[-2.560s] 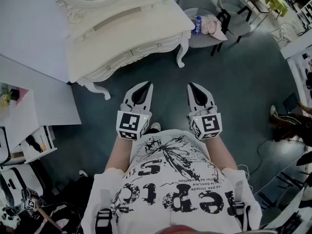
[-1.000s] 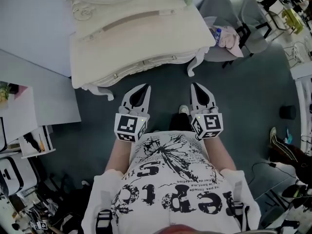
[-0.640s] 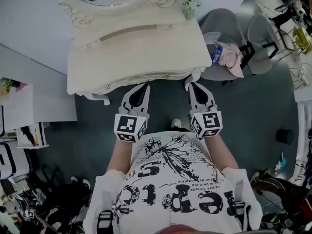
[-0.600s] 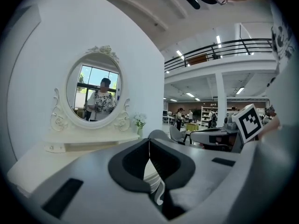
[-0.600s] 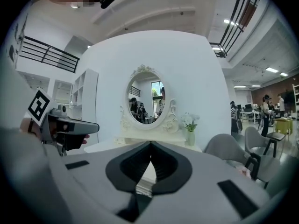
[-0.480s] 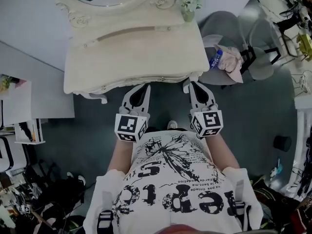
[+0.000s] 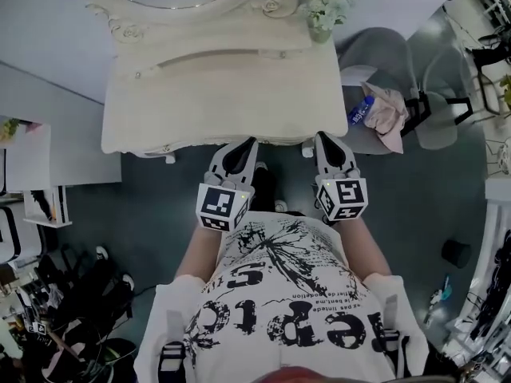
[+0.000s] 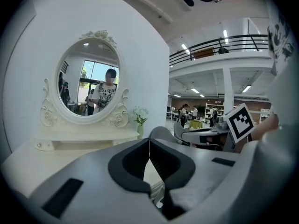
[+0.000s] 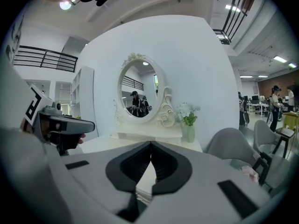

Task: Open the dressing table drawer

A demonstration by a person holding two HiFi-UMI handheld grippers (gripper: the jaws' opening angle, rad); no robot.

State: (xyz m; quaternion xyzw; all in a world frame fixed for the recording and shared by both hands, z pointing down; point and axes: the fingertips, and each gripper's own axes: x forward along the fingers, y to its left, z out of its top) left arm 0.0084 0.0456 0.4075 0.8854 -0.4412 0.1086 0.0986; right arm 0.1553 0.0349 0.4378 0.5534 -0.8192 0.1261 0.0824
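Observation:
The cream dressing table [image 7: 215, 86] with its oval mirror [image 8: 88, 80] stands straight ahead. In the head view its top overhangs the front, so the drawer face is hidden. My left gripper [image 7: 247, 143] is shut and empty, with its tip at the table's front edge near the middle. My right gripper [image 7: 322, 136] is also shut and empty, and its tip is at the front edge close to the table's right corner. From the left gripper view the shut tips [image 8: 149, 141] point over the tabletop [image 8: 70, 153]. The right gripper [image 9: 151, 144] also points level at the tabletop, below the mirror [image 9: 140, 94].
A vase of white flowers [image 7: 323, 10] sits on the table's back right corner. Grey chairs [image 7: 383, 62] stand to the right, one carrying a bottle [image 7: 361, 110] and pink cloth [image 7: 391, 114]. A white shelf unit [image 7: 32, 174] and dark clutter [image 7: 72, 294] lie left.
The person has walked up to the dressing table. Both shut grippers have come forward from the open floor to its front edge.

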